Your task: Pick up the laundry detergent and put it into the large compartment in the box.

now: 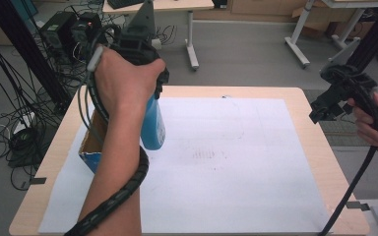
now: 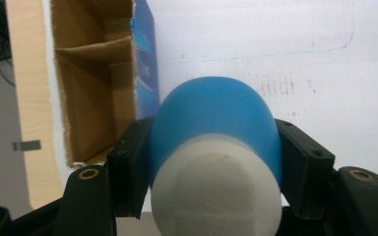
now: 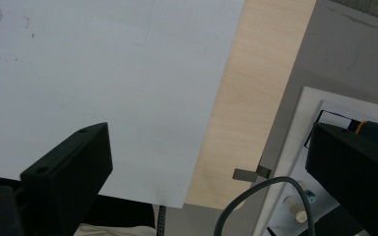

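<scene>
Cardboard box (image 1: 91,145) mostly hidden behind the left forearm in the high view; the left gripper view shows it open, with a cardboard divider and nothing visible inside (far compartment cut off at frame top). Left claw (image 2: 211,162) clamped on a blue bottle (image 2: 215,115) with white cap, held above the white paper sheet (image 1: 236,162) just right of the box. Right claw (image 3: 211,172) gapes wide, off the bench (image 1: 320,157) edge right of the box.

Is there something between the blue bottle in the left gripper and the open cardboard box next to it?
Nothing visible does. The left hand-held gripper holds the blue bottle right beside the cardboard box, whose open compartments face it; only the box's blue side wall lies between them.
</scene>
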`<action>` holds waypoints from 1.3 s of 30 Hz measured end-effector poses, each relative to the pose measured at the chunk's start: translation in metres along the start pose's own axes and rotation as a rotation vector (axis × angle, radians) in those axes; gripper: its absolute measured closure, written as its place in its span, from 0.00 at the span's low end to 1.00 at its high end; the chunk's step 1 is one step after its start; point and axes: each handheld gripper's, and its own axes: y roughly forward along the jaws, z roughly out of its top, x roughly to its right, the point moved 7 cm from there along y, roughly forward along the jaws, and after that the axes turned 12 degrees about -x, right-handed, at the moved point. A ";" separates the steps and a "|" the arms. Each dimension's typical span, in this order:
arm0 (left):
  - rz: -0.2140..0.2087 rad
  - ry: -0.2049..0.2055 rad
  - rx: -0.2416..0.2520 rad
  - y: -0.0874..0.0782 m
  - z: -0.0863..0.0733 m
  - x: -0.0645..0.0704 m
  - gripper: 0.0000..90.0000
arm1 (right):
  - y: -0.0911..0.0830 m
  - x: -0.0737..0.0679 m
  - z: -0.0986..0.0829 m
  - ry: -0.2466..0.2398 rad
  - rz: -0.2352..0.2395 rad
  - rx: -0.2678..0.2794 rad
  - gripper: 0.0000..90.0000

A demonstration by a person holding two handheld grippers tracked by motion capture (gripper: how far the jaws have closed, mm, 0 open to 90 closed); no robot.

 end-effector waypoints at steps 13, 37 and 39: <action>0.005 -0.064 0.061 -0.049 -0.001 -0.028 0.43 | -0.001 -0.001 0.003 0.011 -0.010 -0.011 0.04; 0.047 -0.130 0.118 -0.037 0.004 -0.096 0.43 | -0.002 -0.005 0.010 0.015 -0.028 -0.020 0.04; 0.048 -0.127 0.116 -0.034 0.006 -0.099 0.43 | -0.002 -0.005 0.011 0.014 -0.026 -0.025 0.04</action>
